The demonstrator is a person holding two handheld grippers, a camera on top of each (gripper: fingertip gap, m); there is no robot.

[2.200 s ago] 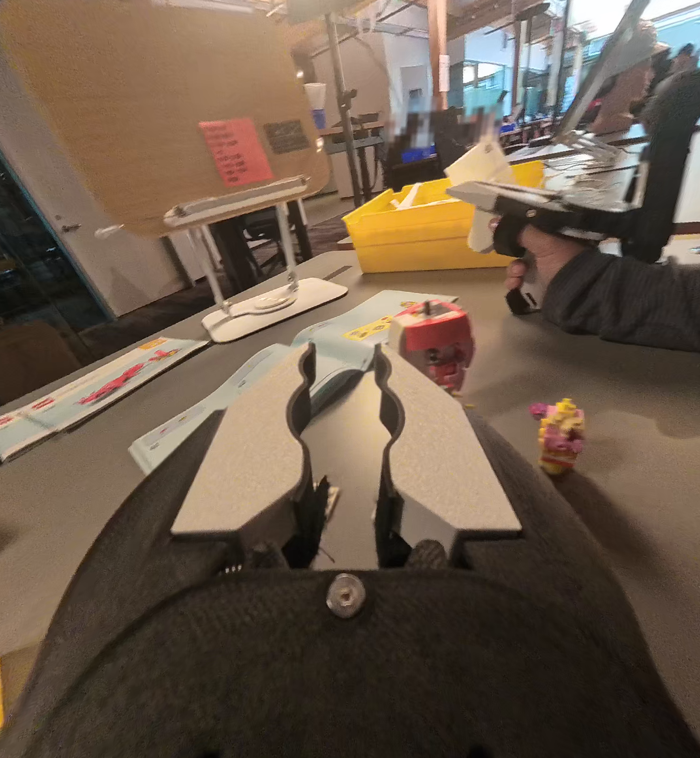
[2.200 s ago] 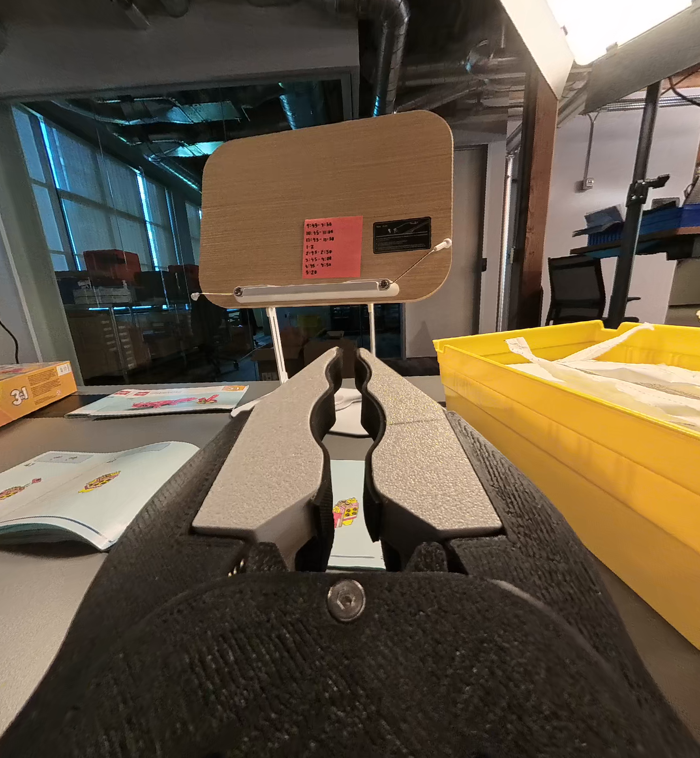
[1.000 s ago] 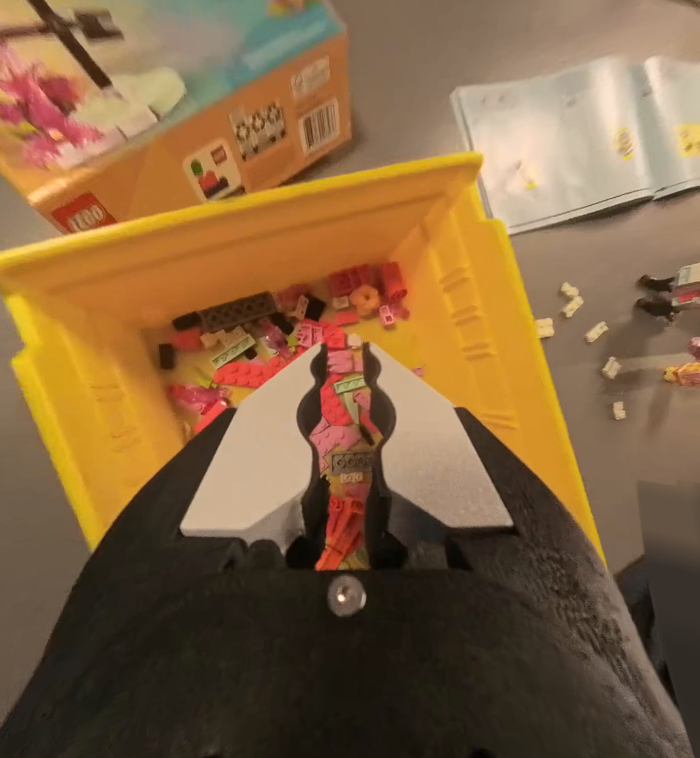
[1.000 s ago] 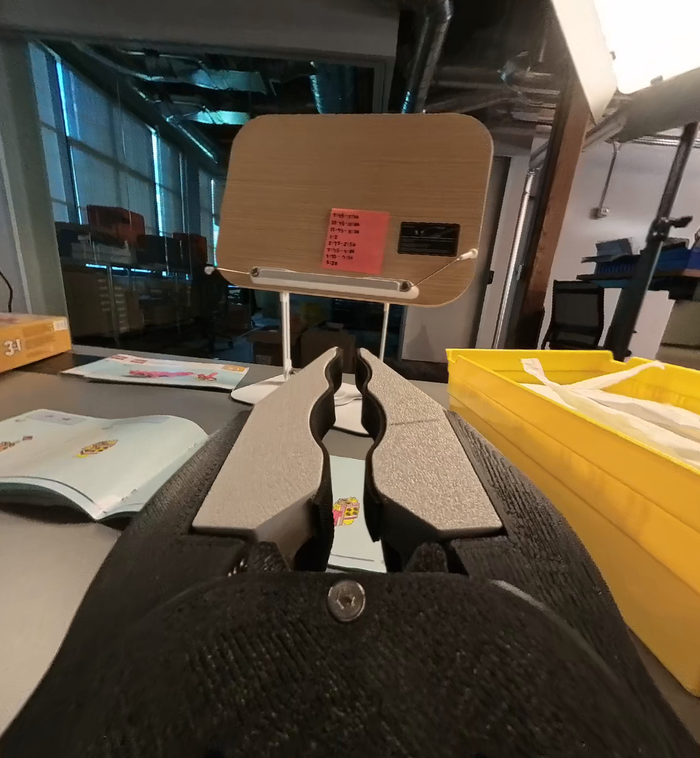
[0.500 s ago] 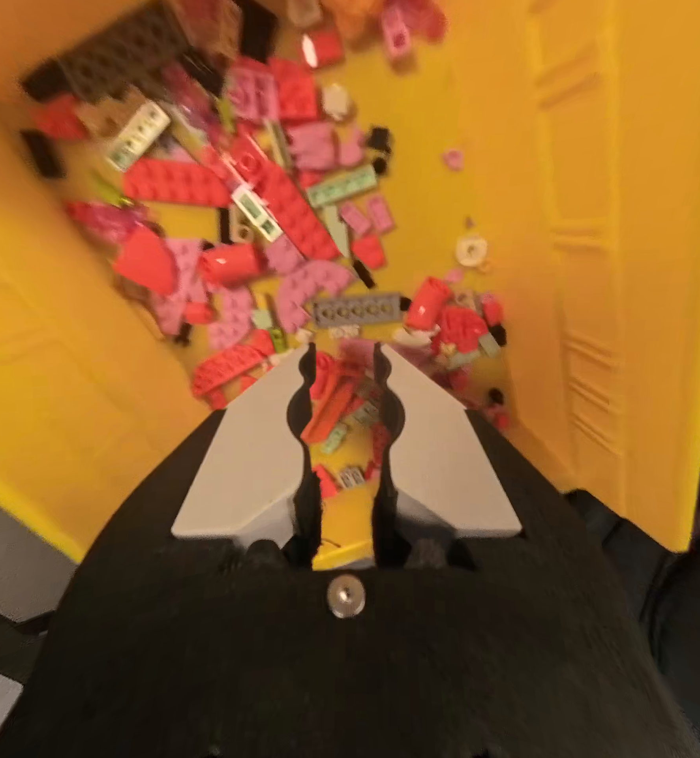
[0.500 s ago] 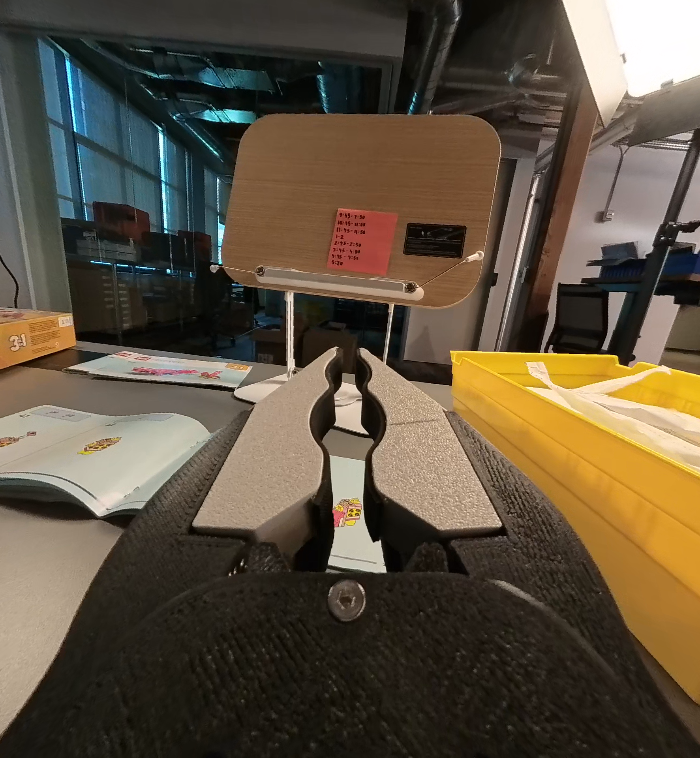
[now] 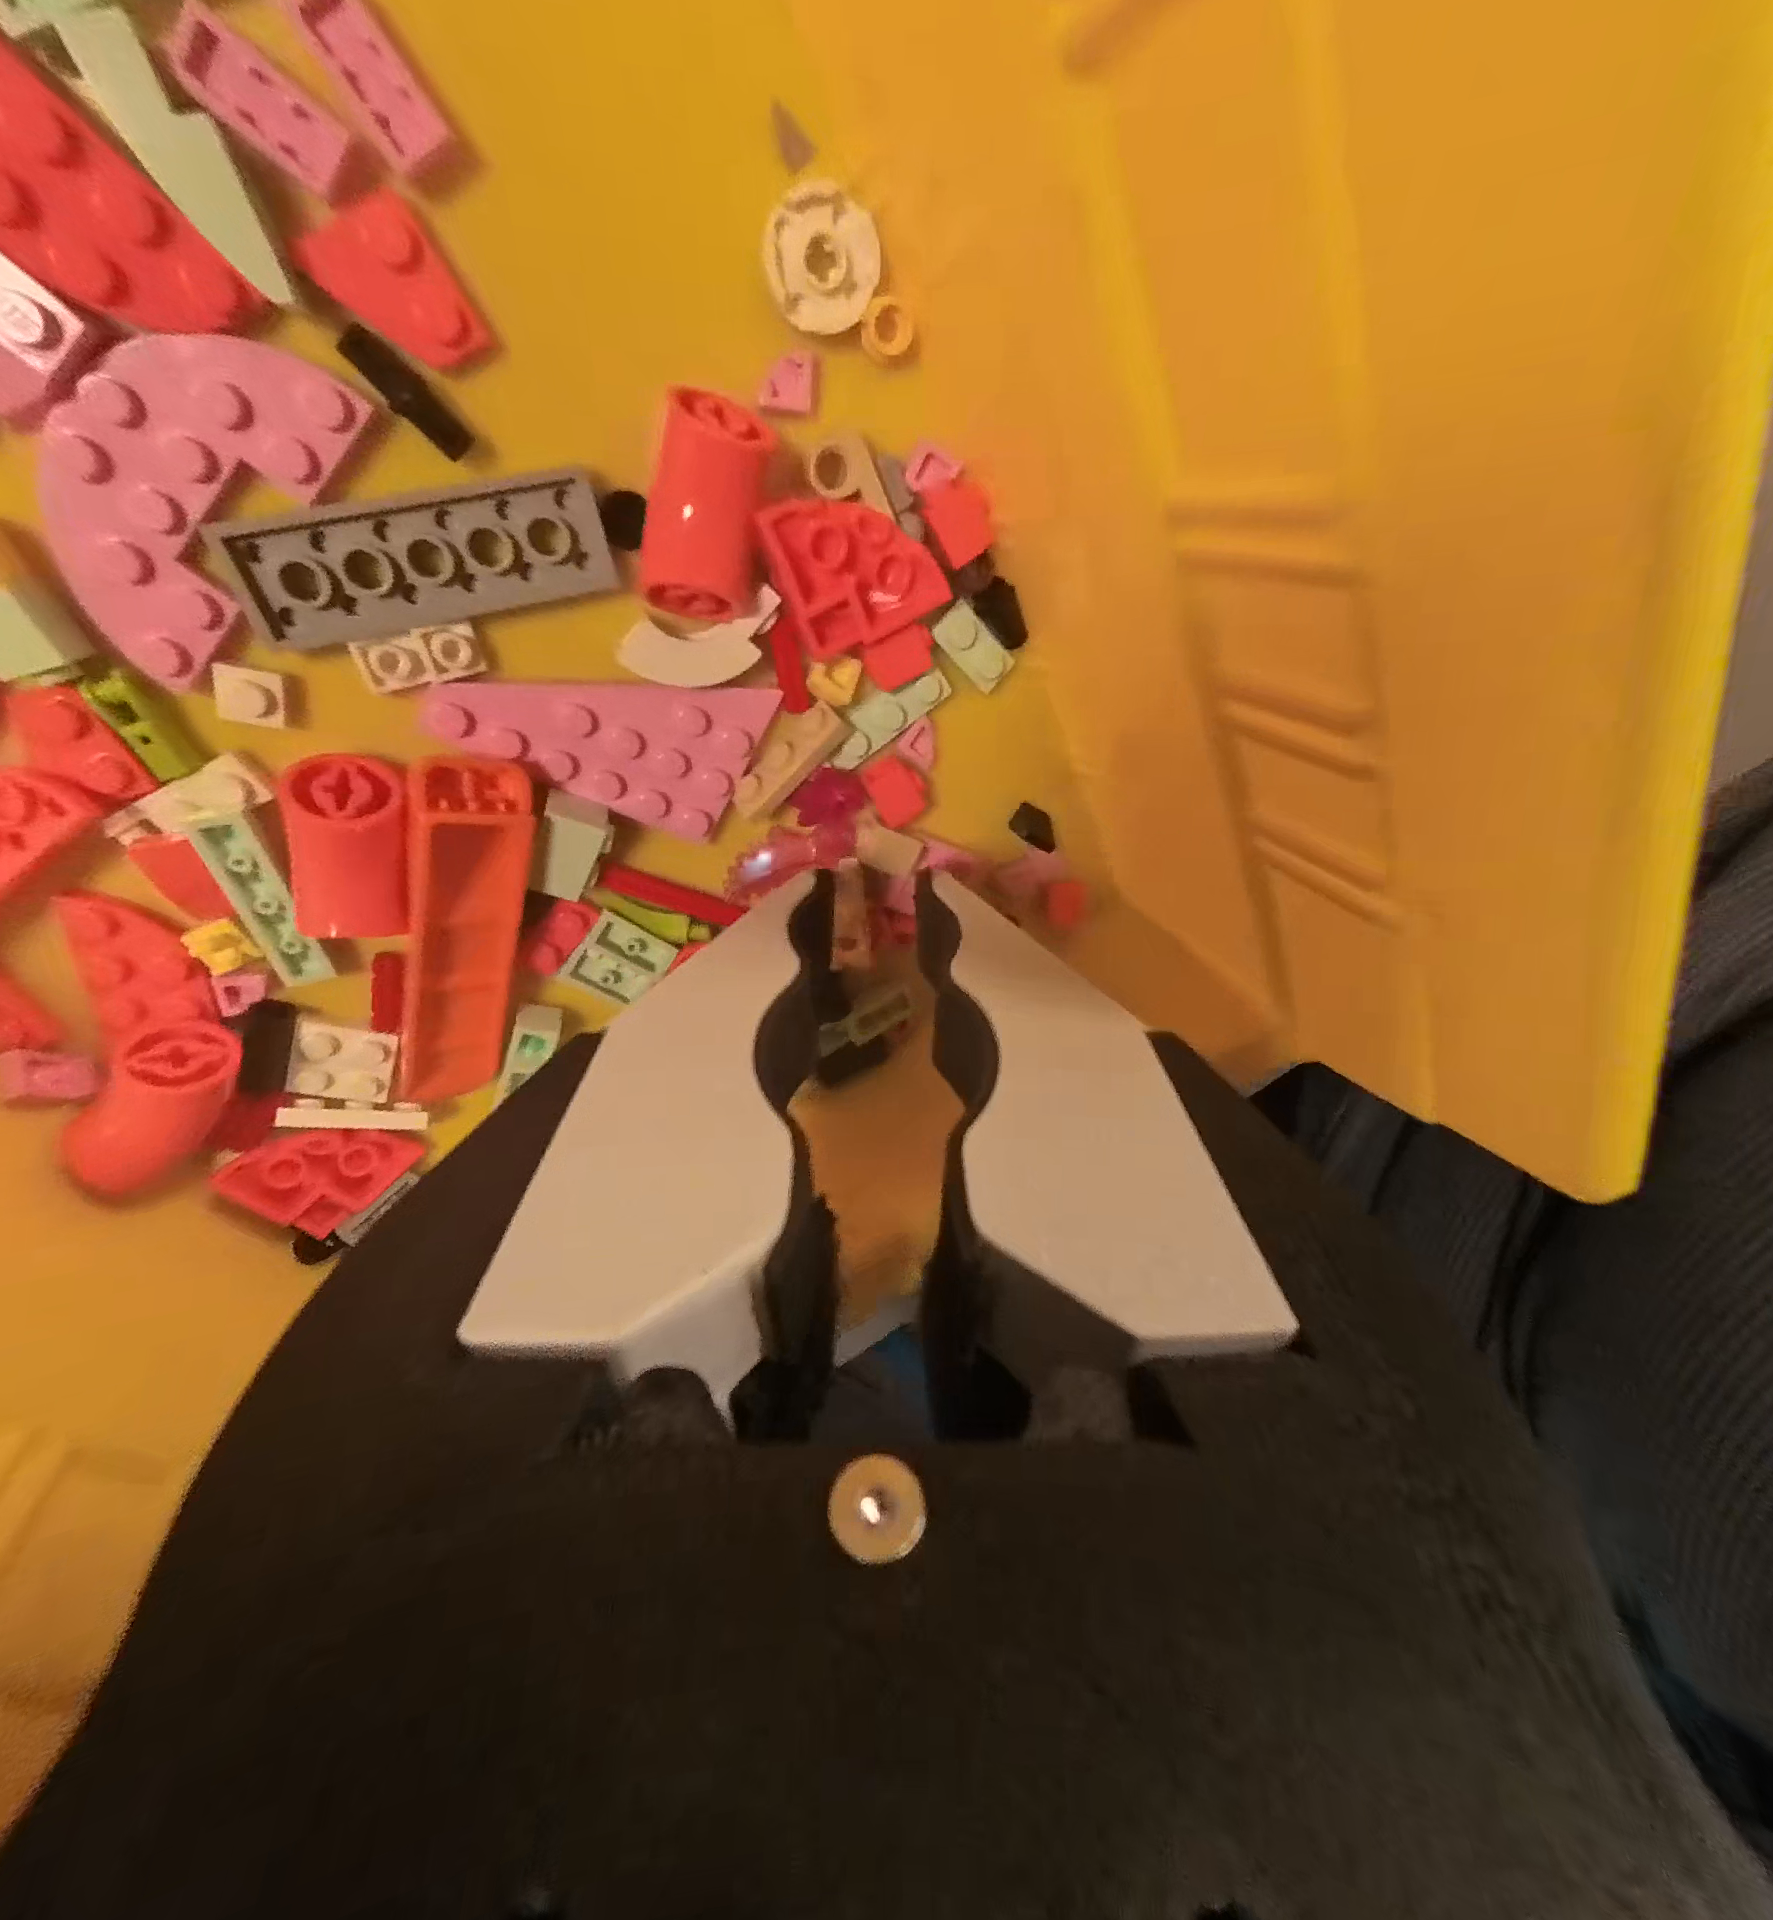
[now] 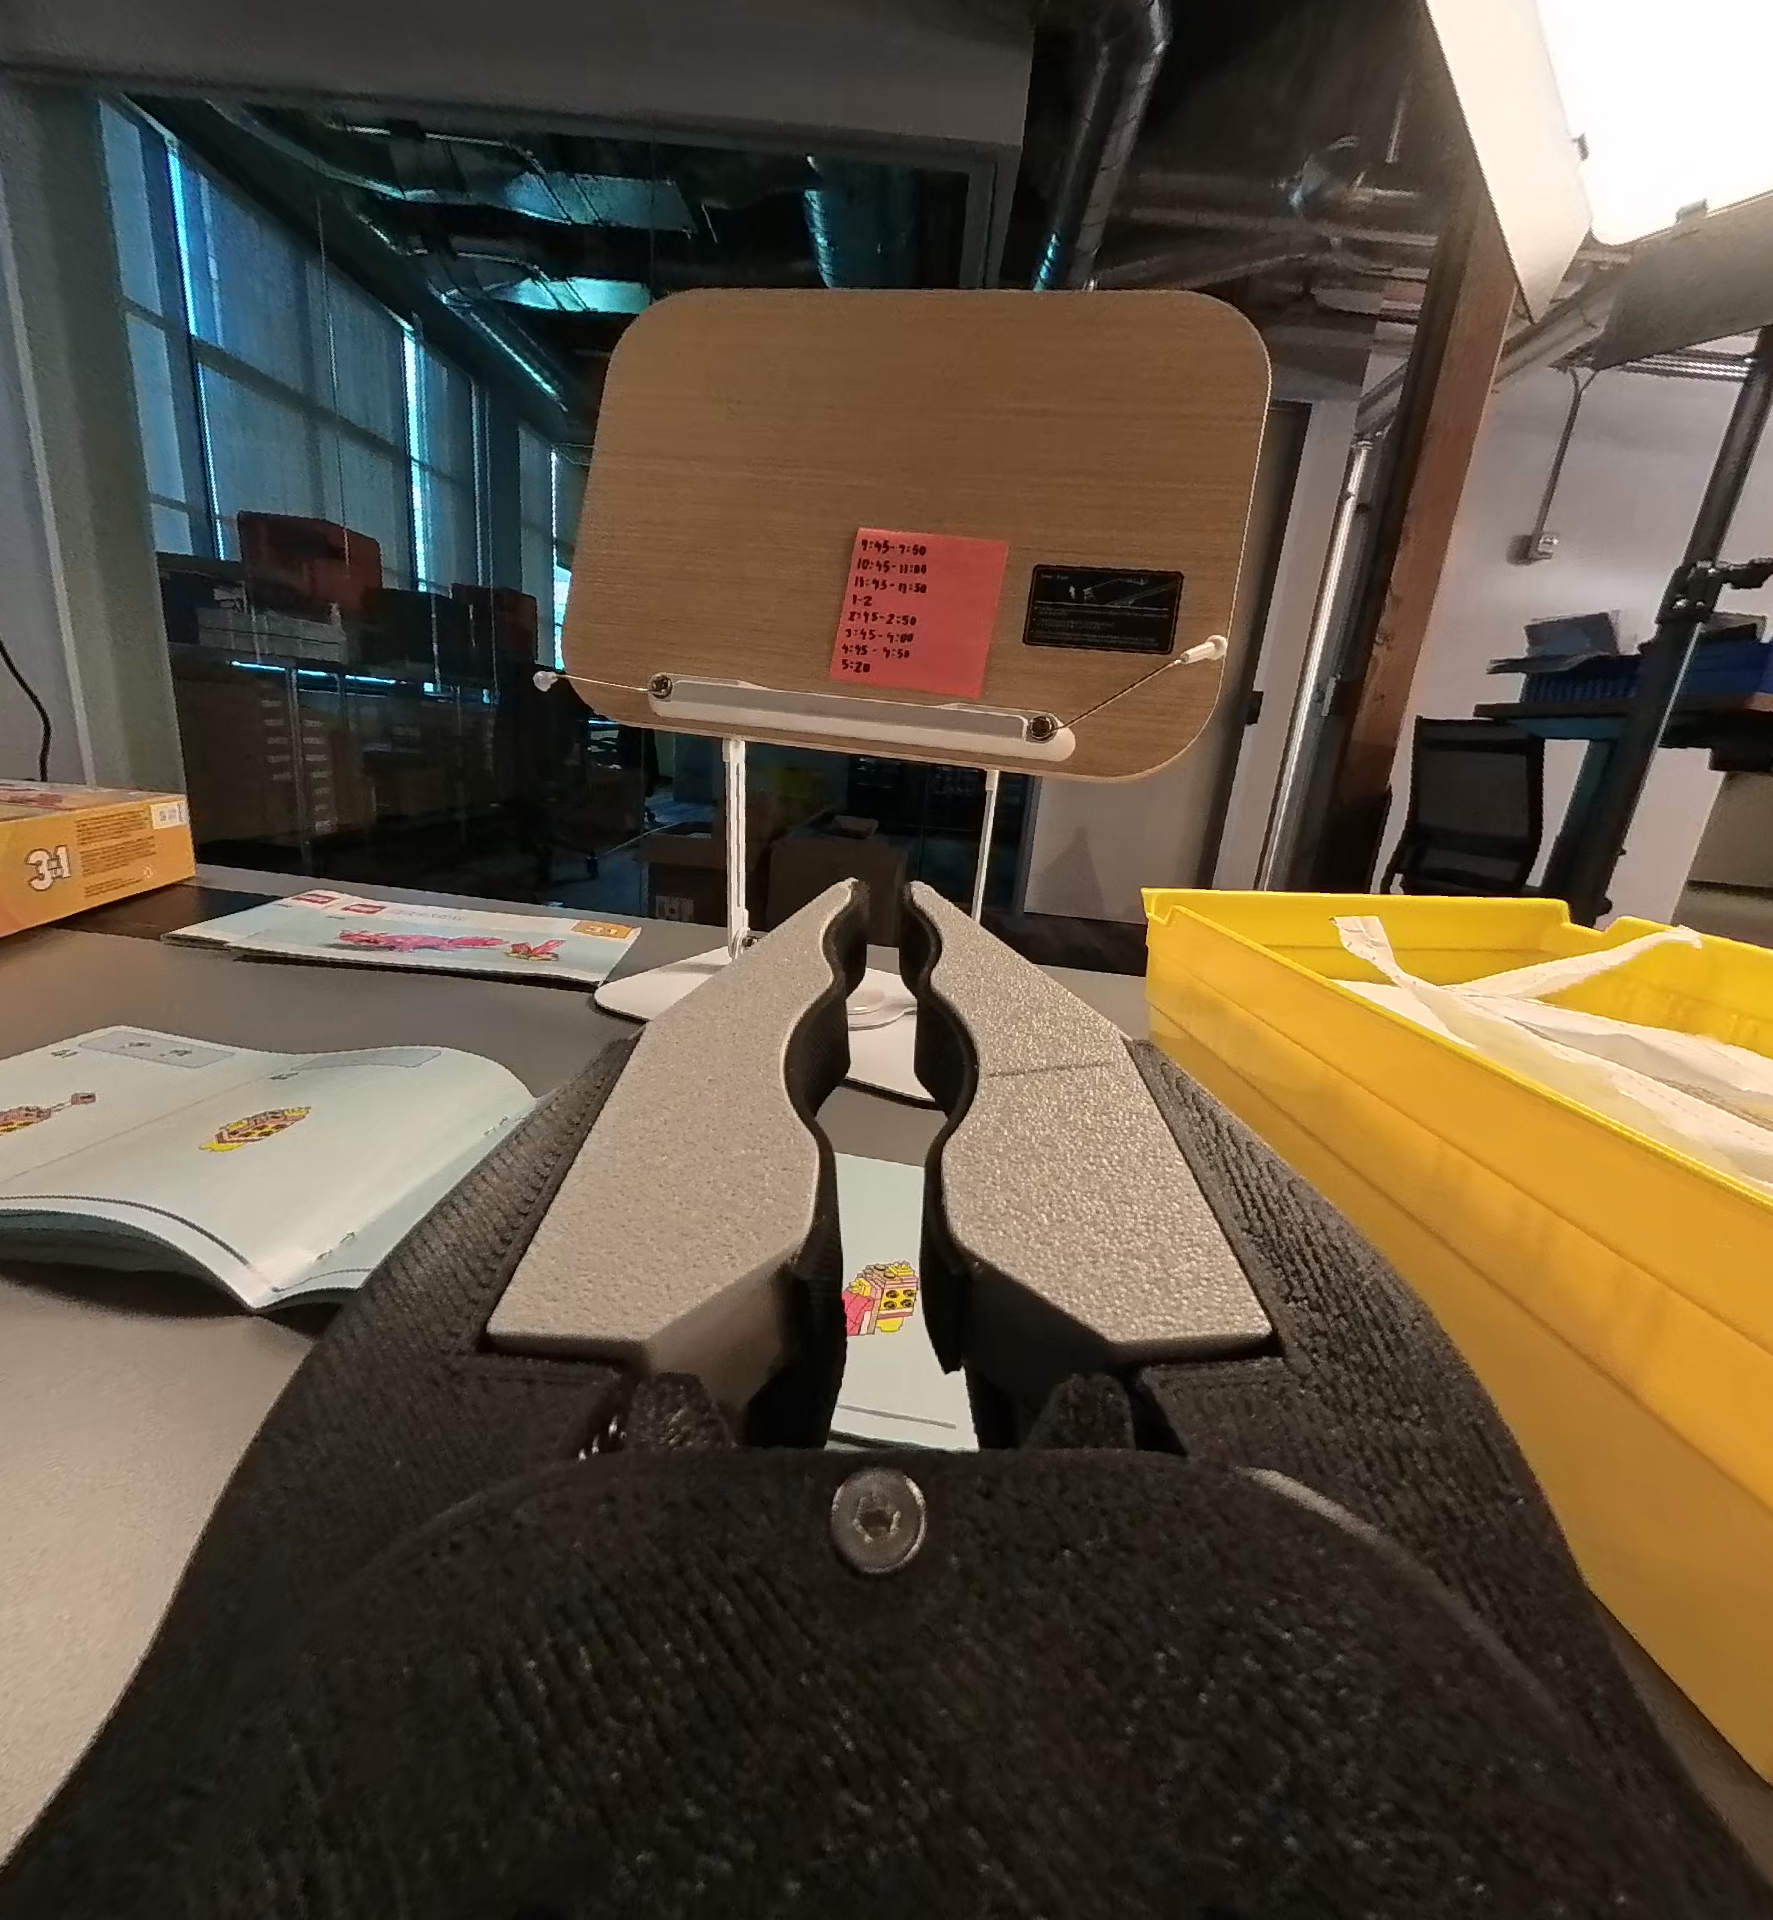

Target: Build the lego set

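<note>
Grey desk (image 8: 82, 1455) in workshop with glass wall. Left hand-held gripper (image 7: 869, 894) inside yellow bin (image 7: 1381, 520), fingers narrowly apart, pink brick pieces (image 7: 866, 920) between tips; grip on them cannot tell. Red, pink bricks (image 7: 570, 727) piled beyond. Right hand-held gripper (image 8: 884, 899) nearly closed, bare, above open booklet (image 8: 196, 1143); yellow tray (image 8: 1484, 1195) beside; wooden book stand (image 8: 913, 520) farther

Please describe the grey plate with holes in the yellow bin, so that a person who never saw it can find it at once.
Look inside the yellow plastic bin, at the heap of red and pink toy bricks on its floor. The long grey rectangular plate lies flat between a curved pink studded plate and a red cylinder brick. It is the only grey piece, with a row of round holes.
</note>
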